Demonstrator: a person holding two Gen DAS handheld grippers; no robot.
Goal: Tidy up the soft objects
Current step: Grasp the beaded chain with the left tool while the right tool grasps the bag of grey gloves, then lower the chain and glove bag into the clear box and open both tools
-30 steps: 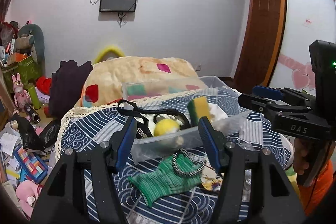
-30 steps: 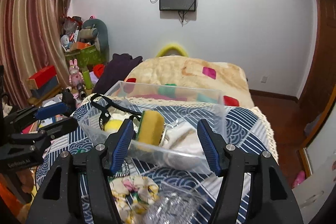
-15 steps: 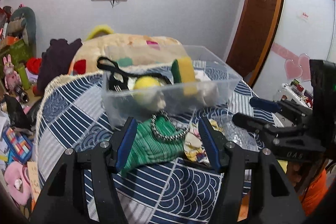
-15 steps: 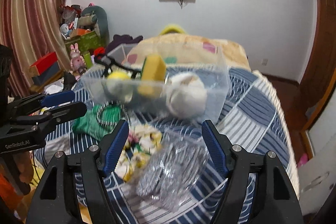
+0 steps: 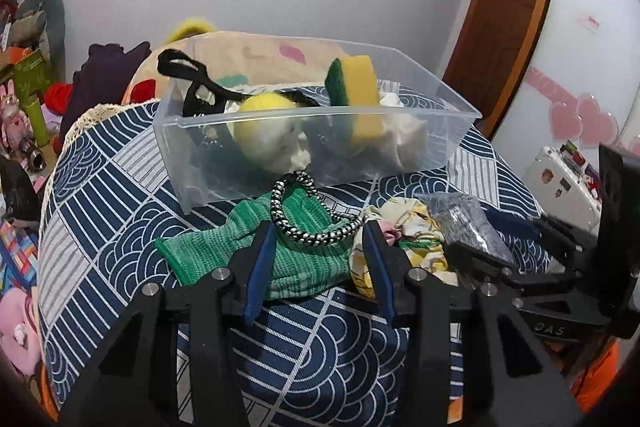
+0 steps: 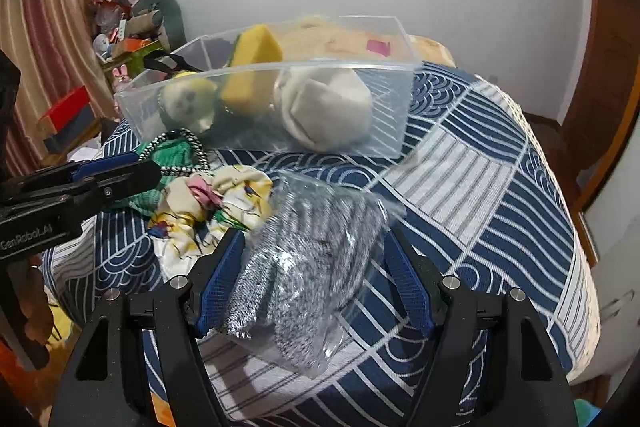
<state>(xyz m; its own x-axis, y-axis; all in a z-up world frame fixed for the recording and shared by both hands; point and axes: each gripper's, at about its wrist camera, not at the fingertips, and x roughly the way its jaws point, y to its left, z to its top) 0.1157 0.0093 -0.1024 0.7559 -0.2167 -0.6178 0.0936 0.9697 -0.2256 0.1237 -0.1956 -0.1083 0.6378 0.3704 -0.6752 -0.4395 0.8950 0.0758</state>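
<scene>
A clear plastic bin (image 5: pixel 448 139) (image 6: pixel 392 131) stands on the patterned bedspread and holds a yellow-green sponge (image 5: pixel 358 87), a yellow ball (image 5: pixel 264 115), a white cloth bundle (image 6: pixel 324 107) and a black strap (image 5: pixel 184 71). In front of it lie a green knit cloth (image 5: pixel 256 243) with a braided black-and-white cord ring (image 5: pixel 308 231) on it, a floral cloth (image 6: pixel 216 195) and a bagged grey knit item (image 6: pixel 312 259). My left gripper (image 5: pixel 320 263) is open around the green cloth and cord. My right gripper (image 6: pixel 316 271) is open around the bagged grey item.
The blue-and-white bedspread (image 6: pixel 500 195) drops off at its right and near edges. A beige pillow (image 5: pixel 248 51) lies behind the bin. Cluttered toys and boxes (image 5: pixel 28 95) fill the floor at left. A wooden door (image 5: pixel 504 11) stands at right.
Both grippers have moved down and forward toward the loose items before the bin. The left now frames the green cloth, the right the bagged grey item. Both stay open.
</scene>
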